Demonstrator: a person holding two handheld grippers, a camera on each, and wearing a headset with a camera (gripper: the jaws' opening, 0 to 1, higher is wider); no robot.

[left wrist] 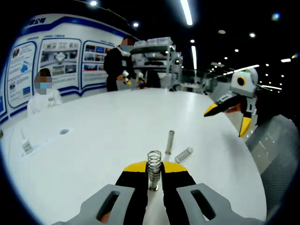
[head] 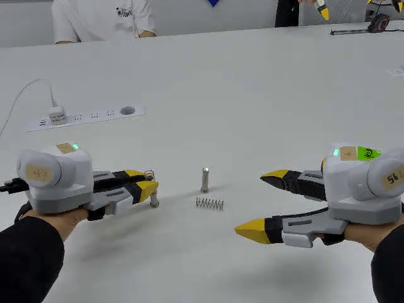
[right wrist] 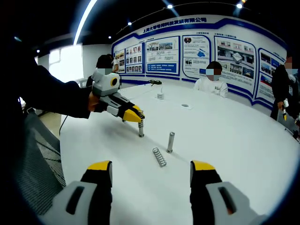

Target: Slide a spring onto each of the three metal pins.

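My left gripper (head: 146, 180) (left wrist: 154, 166) is shut on an upright spring (head: 149, 175) (left wrist: 154, 161). The spring stands in line over a short metal pin (head: 154, 201) (left wrist: 153, 182) on the white table, its top coils above the yellow jaw tips. A second pin (head: 205, 179) (left wrist: 169, 142) (right wrist: 170, 141) stands bare at the middle. A loose spring (head: 209, 203) (left wrist: 183, 154) (right wrist: 159, 157) lies flat just beside it. My right gripper (head: 262, 205) (right wrist: 151, 168) hovers open to the right, nothing between its jaws. In its view the left gripper (right wrist: 124, 110) sits over the first pin (right wrist: 141, 129).
A white power strip (head: 88, 117) with a plugged charger and cable lies at the back left, beside a round grommet (head: 127, 110). A person in white (head: 101, 19) sits at the far edge. Tools lie at the far right corner (head: 372, 26).
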